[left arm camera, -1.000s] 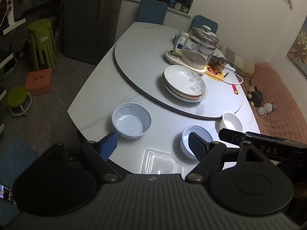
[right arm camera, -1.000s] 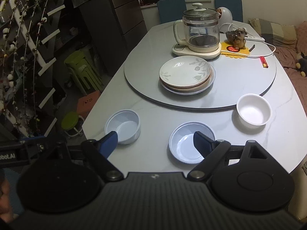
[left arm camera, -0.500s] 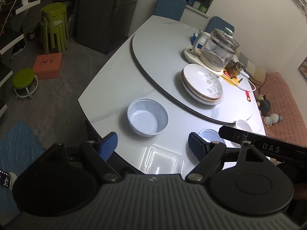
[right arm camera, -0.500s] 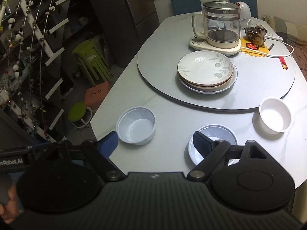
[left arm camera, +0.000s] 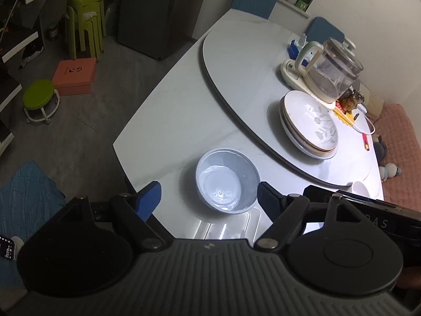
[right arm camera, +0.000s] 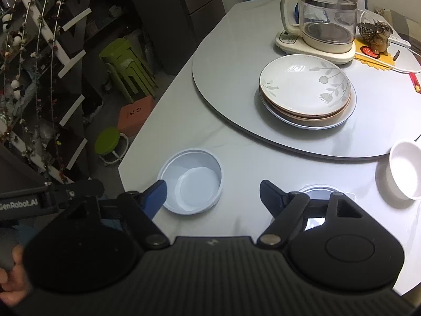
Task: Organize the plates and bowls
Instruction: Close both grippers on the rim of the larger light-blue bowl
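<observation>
A blue-grey bowl (left arm camera: 227, 180) (right arm camera: 190, 181) stands near the table's front left corner. In the left wrist view it lies just beyond my left gripper (left arm camera: 209, 197), which is open and lined up with it. My right gripper (right arm camera: 213, 192) hovers over the table with its jaws closing; only tabletop and the bowl's right edge show between them, untouched. A shallower blue-grey bowl (right arm camera: 319, 188) is half hidden behind the right finger. To the right stands a white bowl (right arm camera: 406, 173) (left arm camera: 361, 188). Stacked plates (right arm camera: 305, 89) (left arm camera: 309, 123) rest on the turntable.
A glass kettle (right arm camera: 326, 18) on its base and a small figurine (right arm camera: 377, 39) stand behind the plates on the grey turntable (right arm camera: 226, 79). Green stools (left arm camera: 84, 21), an orange box (left arm camera: 75, 77) and a low green stool (left arm camera: 38, 98) are on the floor left of the table.
Both grippers moved left and down toward the table's front left. The blue-grey bowl now sits centred before the left gripper. The right jaws have narrowed a little.
</observation>
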Available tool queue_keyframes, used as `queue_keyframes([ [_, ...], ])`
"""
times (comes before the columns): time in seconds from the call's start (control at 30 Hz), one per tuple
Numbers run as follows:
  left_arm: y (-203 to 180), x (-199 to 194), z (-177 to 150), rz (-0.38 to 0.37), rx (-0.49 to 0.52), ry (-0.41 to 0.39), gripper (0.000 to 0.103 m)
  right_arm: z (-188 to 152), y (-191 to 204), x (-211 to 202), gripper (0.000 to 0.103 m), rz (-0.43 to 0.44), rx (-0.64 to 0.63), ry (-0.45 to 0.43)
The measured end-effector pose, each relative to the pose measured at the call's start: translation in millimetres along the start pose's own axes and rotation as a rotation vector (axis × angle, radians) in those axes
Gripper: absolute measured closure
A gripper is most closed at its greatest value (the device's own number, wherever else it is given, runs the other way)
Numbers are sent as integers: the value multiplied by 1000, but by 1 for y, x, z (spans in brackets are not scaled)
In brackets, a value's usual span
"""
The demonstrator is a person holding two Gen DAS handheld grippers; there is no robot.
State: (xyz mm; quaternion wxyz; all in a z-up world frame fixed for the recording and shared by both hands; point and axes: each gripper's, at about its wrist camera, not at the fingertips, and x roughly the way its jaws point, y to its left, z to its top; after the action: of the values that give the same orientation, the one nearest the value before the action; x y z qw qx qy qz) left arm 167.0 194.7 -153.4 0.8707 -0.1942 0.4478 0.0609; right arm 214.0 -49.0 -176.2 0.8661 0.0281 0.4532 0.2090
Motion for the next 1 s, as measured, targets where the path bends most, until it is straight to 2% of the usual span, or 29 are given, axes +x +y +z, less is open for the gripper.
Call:
queue_keyframes([
  [0.07, 1, 15, 6, -10, 2, 9, 20, 3, 2, 10, 24, 5, -10, 1],
  [0.2, 6, 47, 12, -22, -4, 32, 21, 8, 0, 35, 32, 15, -7, 23],
  [0.4, 17, 99, 14, -43, -26, 83, 45, 9, -2, 76, 46, 6, -15, 68],
  [0.47, 19, 115, 14, -38, -21, 94, 52, 9, -1, 85, 47, 7, -19, 71],
  [0.67, 26, 152, 12, -41, -16, 97, 67, 7, -1, 110, 49, -11, -42, 72],
  [0.87, 30, 174, 11, -52, -25, 96, 80, 4, -5, 132, 66, 4, -31, 91],
  [0.93, 30, 178, 12, -71, -34, 100, 83, 3, -6, 136, 76, 1, -36, 91],
  [1.0, 28, 178, 13, -82, -44, 93, 84, 3, -4, 137, 77, 7, -42, 92],
])
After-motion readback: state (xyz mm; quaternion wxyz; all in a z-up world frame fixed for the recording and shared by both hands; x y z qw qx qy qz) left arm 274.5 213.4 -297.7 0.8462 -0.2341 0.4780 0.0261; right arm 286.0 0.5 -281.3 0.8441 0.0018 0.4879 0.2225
